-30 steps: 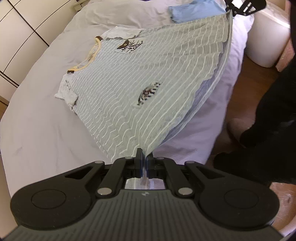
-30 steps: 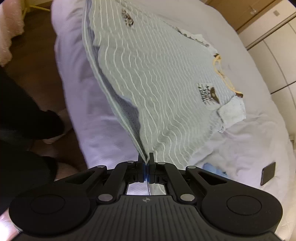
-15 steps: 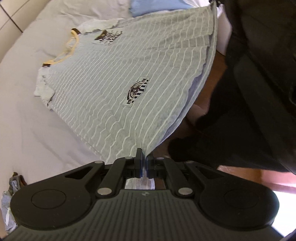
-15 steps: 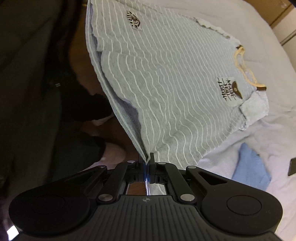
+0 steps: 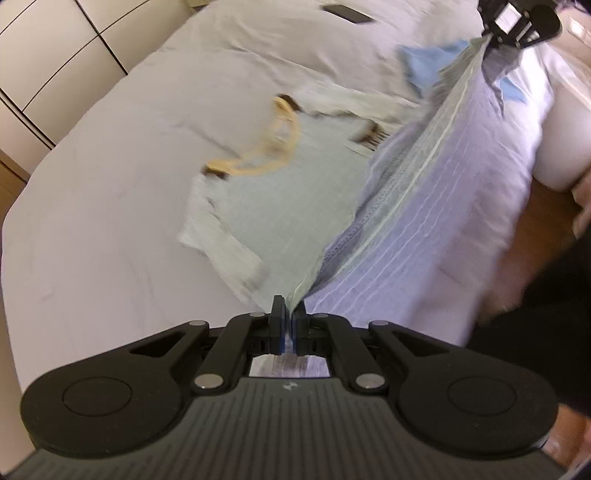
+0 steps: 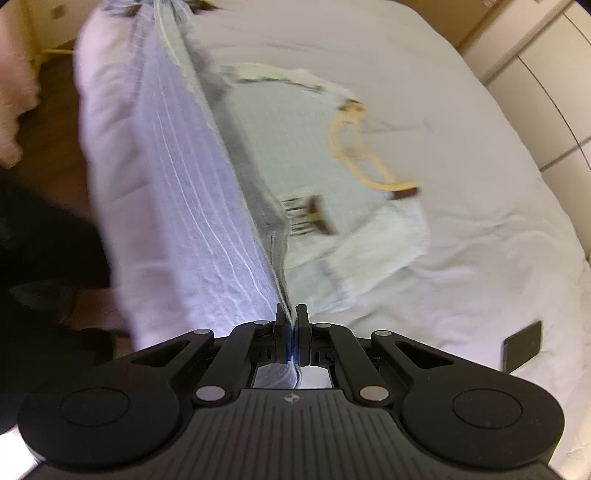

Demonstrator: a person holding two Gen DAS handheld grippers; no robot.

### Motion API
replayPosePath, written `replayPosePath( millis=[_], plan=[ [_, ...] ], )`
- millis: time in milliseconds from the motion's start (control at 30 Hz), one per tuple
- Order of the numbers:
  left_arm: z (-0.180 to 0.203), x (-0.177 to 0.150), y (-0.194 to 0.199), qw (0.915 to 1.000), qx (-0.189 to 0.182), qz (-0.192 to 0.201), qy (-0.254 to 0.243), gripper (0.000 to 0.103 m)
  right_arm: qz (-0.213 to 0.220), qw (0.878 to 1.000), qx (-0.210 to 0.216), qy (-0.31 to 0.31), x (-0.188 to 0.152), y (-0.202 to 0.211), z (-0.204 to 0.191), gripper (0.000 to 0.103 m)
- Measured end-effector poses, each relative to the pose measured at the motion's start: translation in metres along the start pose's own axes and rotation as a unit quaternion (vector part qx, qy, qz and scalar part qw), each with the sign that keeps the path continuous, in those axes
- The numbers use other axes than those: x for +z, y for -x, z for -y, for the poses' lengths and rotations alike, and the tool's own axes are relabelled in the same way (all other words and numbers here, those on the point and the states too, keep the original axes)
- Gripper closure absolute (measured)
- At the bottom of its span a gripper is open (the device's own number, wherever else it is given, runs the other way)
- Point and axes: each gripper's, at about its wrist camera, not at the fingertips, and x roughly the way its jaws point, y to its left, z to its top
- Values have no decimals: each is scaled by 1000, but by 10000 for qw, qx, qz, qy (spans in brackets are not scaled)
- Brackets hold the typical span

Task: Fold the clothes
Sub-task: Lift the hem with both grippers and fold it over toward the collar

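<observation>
A grey striped T-shirt [image 5: 291,199] with a yellow collar lies on the white bed [image 5: 110,177], its neck end flat and its bottom hem raised. My left gripper [image 5: 289,308] is shut on one hem corner. My right gripper [image 6: 291,317] is shut on the other hem corner, and it also shows at the top right of the left wrist view as the right gripper [image 5: 517,22]. The hem runs taut between them, over the T-shirt [image 6: 295,147], whose inner side faces the bed edge. Both views are blurred by motion.
A blue garment [image 5: 428,62] lies on the bed beyond the shirt. A dark phone [image 6: 522,345] rests on the sheet at the right. Wardrobe doors [image 5: 48,55] stand past the bed. A person's dark clothing [image 6: 40,258] and wooden floor are beside the bed edge.
Both grippers have carried the hem forward over the bed toward the collar. The shirt's front, spread out before, is now doubling over itself with its inner side showing.
</observation>
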Motion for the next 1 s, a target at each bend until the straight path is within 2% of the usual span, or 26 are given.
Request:
replayPosePath(
  millis=[133,200,433,633,1000],
  plan=[
    [-71,38,-55,9996,-208,161,137,102,-346,9990,-129,-235,31,-41,61,103],
    [-98,51,-84,9991,-374,97,196,102,-484,9980,-92,-394,43,-63,88,103],
    [-162,72,-181,9956,-900,-190,172,102,-918,9916,254,-877,68,-144,162,103],
    [-193,83,-231,9923,-1058,-428,486,101,-1004,9856,576,-1236,70,-186,198,103],
    [-204,97,-270,9892,-1074,-691,726,101,-905,9799,967,-1490,70,-241,244,103]
  ],
)
